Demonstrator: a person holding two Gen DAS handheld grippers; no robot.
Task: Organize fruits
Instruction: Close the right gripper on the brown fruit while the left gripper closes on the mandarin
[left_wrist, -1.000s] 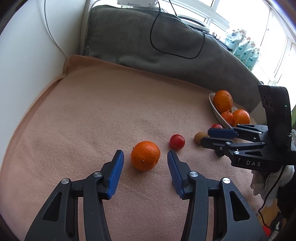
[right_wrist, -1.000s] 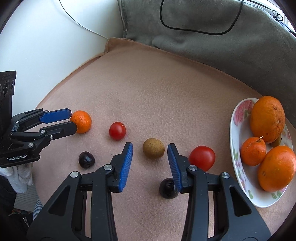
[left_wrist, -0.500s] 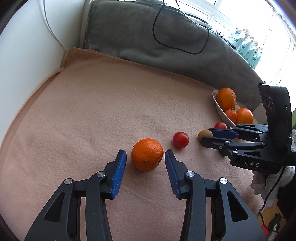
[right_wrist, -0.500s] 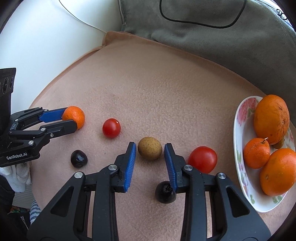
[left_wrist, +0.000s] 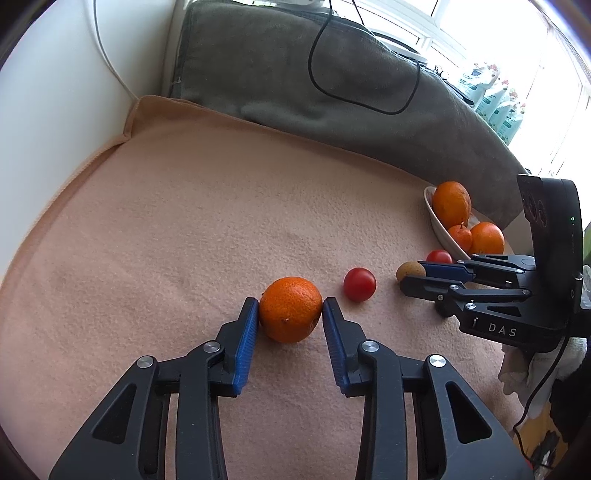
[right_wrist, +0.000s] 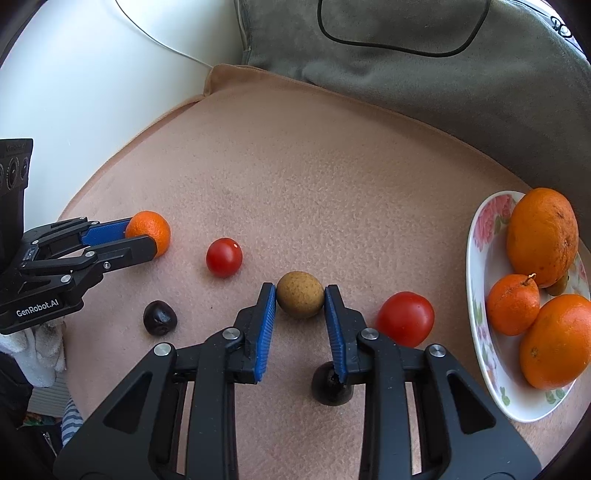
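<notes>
Peach blanket covers the surface, with a grey cushion behind it and a black cable looped on the cushion. At the blanket's right edge a flowered plate holds three oranges. Left of the plate lie a large tomato, a brown fruit, a small tomato and a loose orange. The left gripper has its blue pads touching the loose orange on both sides. The right gripper has its pads closed against the brown fruit. Two dark fruits lie nearer the cameras than the plate.
</notes>
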